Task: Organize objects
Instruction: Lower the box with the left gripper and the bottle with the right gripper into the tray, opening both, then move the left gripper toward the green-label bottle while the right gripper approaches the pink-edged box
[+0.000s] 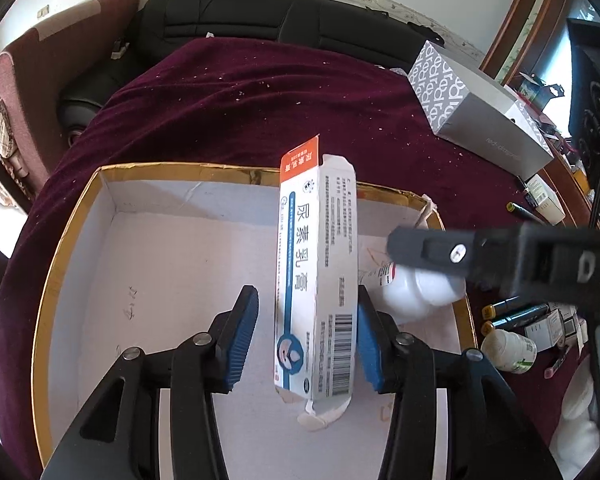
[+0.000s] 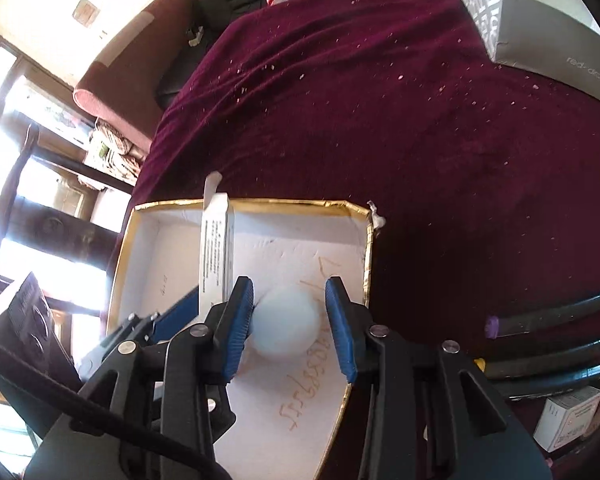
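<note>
A gold-rimmed white box (image 1: 80, 216) lies open on the maroon cloth. In the left wrist view my left gripper (image 1: 308, 332) is open around a long white and orange ointment carton (image 1: 316, 264); the carton leans against the right pad and stands clear of the left one. A white bottle (image 1: 416, 296) lies in the box at the right, under my right gripper's arm. In the right wrist view my right gripper (image 2: 290, 328) is open around that white bottle (image 2: 286, 328), which touches the left pad. The carton (image 2: 216, 248) shows beside it, in the gold-rimmed box (image 2: 356, 208).
A grey patterned box (image 1: 476, 116) stands at the back right. Pens (image 1: 516, 312), a small white bottle (image 1: 508, 350) and small cartons (image 2: 568, 416) lie on the cloth right of the box. Dark pens (image 2: 548, 316) lie there too. A dark sofa (image 1: 260, 16) is behind.
</note>
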`<action>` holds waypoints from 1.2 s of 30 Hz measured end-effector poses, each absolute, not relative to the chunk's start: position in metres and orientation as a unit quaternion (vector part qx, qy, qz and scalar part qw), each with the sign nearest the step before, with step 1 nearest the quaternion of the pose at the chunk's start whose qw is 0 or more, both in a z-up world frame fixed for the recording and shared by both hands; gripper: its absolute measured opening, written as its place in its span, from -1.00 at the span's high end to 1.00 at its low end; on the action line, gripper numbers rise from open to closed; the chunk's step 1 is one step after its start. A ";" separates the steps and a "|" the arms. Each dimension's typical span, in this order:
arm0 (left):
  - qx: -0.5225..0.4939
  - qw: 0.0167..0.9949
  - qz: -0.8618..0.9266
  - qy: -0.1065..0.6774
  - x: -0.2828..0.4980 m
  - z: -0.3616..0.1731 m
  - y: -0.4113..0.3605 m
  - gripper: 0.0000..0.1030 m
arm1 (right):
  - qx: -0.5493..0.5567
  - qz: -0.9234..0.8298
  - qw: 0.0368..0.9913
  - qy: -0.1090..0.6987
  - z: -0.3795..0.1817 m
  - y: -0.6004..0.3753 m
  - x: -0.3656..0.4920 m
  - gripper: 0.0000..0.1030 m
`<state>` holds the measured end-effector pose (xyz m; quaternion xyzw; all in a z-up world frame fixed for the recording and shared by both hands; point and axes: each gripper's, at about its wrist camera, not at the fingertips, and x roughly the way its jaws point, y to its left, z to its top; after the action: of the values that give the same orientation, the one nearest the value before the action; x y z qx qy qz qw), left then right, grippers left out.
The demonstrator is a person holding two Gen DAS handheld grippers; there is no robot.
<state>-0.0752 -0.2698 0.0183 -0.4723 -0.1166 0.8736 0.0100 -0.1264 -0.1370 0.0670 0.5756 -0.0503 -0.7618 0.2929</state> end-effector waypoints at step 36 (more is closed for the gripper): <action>-0.473 0.102 0.865 -0.133 -0.001 0.069 -0.154 -0.08 | 0.475 -0.844 0.183 -0.167 0.095 0.134 -0.049 -0.17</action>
<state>-0.0008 -0.1543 0.0689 -0.4733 -0.1329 0.8648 0.1024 -0.0486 0.1340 0.0947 0.4751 -0.1673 -0.8443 0.1829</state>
